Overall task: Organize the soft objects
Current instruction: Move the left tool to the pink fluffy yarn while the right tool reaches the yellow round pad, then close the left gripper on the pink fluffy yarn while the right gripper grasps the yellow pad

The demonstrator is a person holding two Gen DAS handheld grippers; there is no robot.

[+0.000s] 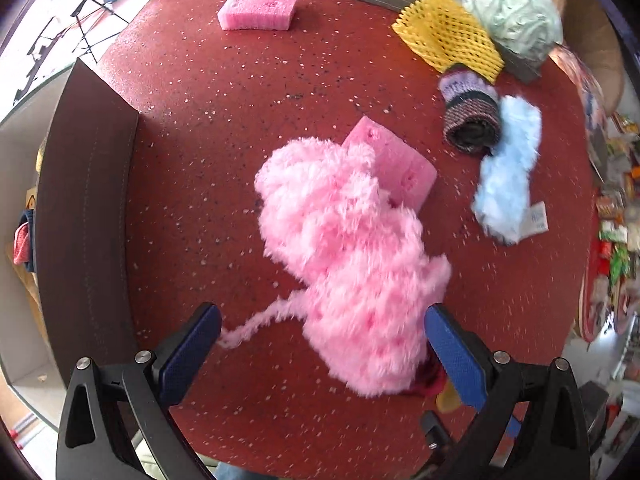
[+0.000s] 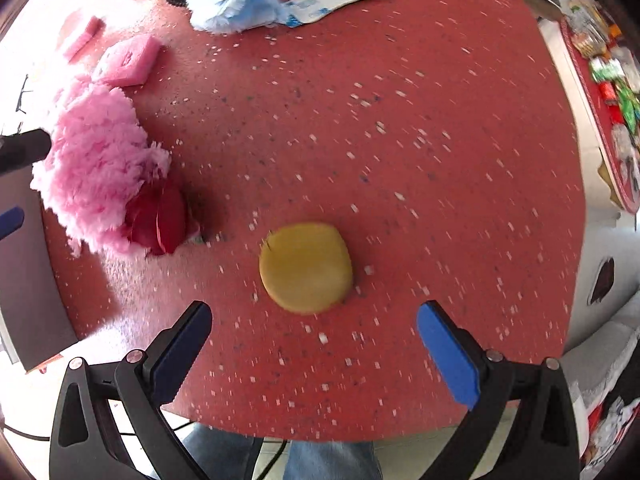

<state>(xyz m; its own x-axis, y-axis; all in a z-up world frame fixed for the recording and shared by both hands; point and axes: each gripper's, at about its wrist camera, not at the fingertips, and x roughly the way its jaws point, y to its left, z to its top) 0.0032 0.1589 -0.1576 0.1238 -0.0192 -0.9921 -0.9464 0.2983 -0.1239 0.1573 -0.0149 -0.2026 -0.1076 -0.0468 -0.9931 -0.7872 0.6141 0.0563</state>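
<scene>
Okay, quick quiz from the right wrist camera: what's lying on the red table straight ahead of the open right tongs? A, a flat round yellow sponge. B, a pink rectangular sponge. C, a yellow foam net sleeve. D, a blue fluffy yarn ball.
A: the flat round yellow sponge lies on the red table just ahead of the open right tongs, centred between their tips and not touching either one.

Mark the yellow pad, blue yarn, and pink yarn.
yellow pad [image 2: 306,267]: right wrist view, centre of top face
blue yarn [image 1: 506,168]: left wrist view, mid skein
pink yarn [image 1: 344,248]: left wrist view, mid fluff
</scene>
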